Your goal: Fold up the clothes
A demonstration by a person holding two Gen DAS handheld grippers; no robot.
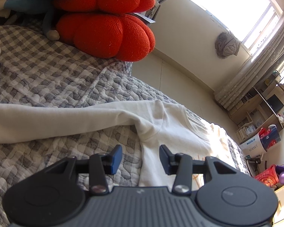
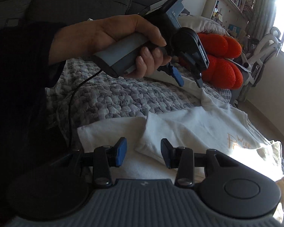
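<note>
White shirt (image 2: 208, 128) orange script, illegible; gripper label unreadable

T-shirt (image 2: 198, 130) lay flat on the quilt (image 1: 47, 71) atop the bed, one sleeve (image 1: 56, 119) stretched out to the left in left wrist view. Two cushions (image 1: 106, 19) stacked on the bed behind the shirt, w/ a soft toy (image 1: 26, 0) left of them. Left tool (image 2: 190, 80) hung over the shirt's far edge; right tool (image 2: 143, 153) just above its near part. Shelving (image 1: 263, 113) stood beyond the bed, under the window (image 1: 232, 5).

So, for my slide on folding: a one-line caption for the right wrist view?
Open right hand-held gripper above a white cotton T-shirt on the grey quilted bedspread.
</note>
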